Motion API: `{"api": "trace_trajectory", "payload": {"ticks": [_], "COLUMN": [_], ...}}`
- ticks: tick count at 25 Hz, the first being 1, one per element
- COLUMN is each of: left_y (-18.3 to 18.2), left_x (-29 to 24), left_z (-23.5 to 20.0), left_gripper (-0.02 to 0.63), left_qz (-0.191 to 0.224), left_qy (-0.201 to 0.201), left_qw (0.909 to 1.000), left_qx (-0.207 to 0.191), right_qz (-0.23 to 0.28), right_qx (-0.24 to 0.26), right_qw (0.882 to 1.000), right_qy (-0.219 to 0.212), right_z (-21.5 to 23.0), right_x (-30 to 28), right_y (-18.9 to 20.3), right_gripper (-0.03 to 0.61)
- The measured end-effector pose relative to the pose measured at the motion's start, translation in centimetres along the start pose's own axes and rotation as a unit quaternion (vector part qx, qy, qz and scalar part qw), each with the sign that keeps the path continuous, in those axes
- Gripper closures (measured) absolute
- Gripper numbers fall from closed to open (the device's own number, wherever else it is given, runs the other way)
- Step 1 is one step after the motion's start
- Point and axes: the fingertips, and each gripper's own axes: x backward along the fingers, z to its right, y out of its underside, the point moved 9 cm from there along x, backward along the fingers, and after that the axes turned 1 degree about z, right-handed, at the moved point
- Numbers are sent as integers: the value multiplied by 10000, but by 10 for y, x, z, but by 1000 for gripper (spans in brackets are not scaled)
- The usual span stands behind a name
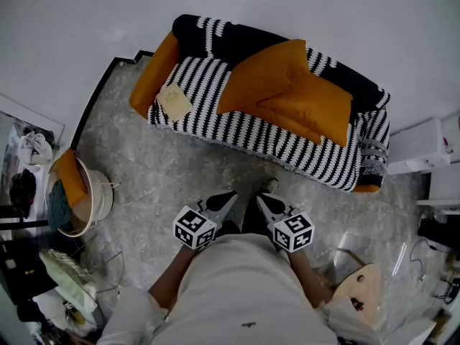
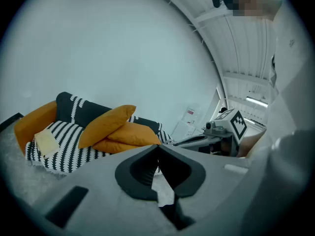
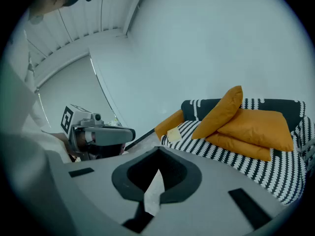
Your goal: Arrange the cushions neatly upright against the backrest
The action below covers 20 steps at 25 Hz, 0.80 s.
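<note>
Facing the striped sofa with left gripper and right gripper both closed, empty, well apart from piled orange cushions.

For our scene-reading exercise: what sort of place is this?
Likely a living-room corner, perhaps staged: a striped sofa with orange cushions against a plain white wall, on a marbled floor, with a basket beside it.

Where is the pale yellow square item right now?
In the head view the pale yellow square item lies on the striped sofa seat at its left end, beside the orange armrest and left of the orange cushions.
</note>
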Motion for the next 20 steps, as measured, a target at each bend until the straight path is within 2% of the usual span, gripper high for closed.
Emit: {"api": "trace_trajectory", "payload": {"ticks": [9, 20], "left_y": [-1, -11], "left_x": [-25, -90], "left_z": [0, 2], "left_gripper": [601, 601], "left_qz": [-206, -608], "left_qy": [195, 650], "left_qw": [9995, 9959], "left_qx": [111, 130], "right_qz": [-62, -69], "right_qx": [-109, -809], "right_qw": [9999, 9945], "right_qy": [94, 666], "right_z": [15, 72], "right_x": [4, 26], "right_y": [0, 7], "right_gripper": [572, 572]}}
